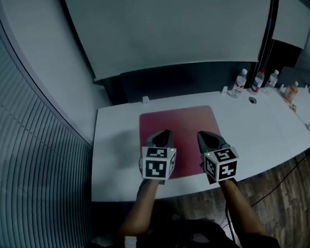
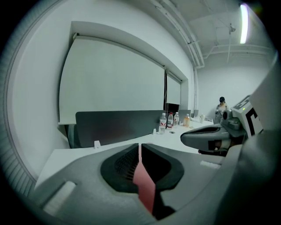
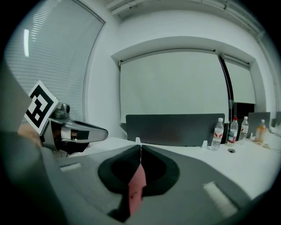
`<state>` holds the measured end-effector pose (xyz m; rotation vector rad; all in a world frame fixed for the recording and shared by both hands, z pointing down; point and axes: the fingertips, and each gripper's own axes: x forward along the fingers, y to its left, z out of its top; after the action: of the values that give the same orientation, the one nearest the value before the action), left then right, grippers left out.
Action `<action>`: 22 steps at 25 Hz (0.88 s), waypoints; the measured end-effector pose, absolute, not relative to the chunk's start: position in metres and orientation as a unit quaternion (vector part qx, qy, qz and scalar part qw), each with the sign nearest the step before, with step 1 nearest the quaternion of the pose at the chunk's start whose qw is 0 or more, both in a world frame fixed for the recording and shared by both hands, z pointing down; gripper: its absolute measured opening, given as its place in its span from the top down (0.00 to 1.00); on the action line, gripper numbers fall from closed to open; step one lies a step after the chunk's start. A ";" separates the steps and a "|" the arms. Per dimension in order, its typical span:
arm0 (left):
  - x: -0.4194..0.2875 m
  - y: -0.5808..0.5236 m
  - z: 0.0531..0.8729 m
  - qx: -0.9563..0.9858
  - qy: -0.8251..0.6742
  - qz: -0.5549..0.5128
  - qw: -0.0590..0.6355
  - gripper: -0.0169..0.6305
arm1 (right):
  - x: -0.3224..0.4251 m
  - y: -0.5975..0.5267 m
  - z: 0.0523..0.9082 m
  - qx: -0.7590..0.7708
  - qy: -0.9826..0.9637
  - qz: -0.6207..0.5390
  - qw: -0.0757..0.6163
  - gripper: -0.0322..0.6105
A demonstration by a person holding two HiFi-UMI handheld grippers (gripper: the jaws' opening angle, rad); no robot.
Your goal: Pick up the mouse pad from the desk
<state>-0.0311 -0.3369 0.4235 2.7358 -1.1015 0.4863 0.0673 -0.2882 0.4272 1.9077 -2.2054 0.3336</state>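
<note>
A slatted window blind [image 1: 23,159] is seen at the far left, beside one white desk [image 1: 119,151]. One red mouse pad [image 1: 179,126] is laid flat on the desk near its front edge, and two grippers are held above the pad's near part. The left gripper [image 1: 164,132] is pressed together with nothing pinched; only a red sliver of pad is glimpsed through the slit behind its tips. The right gripper [image 1: 202,134] is likewise closed and empty. The pad's near corners are covered by the two marker cubes. One dark partition panel [image 1: 183,80] is stood along the desk's back edge. Further right, three clear water bottles [image 1: 239,82] are grouped beside one round cable grommet [image 1: 252,100], and one orange bottle [image 1: 291,91] is set beyond them.
</note>
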 end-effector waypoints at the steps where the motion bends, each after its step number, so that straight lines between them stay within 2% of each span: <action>1: -0.033 -0.339 0.425 0.912 -0.368 0.162 0.079 0.95 | 0.067 -0.289 0.429 0.647 -0.747 0.114 0.105 0.95; 22: -0.045 -0.398 0.494 0.882 -0.412 0.187 0.128 0.93 | 0.126 -0.331 0.487 0.644 -0.739 0.148 0.130 0.94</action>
<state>-0.0449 -0.3984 0.4939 2.5668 -1.1979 0.5453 0.1260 -0.3309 0.4874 1.8724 -2.1466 0.4304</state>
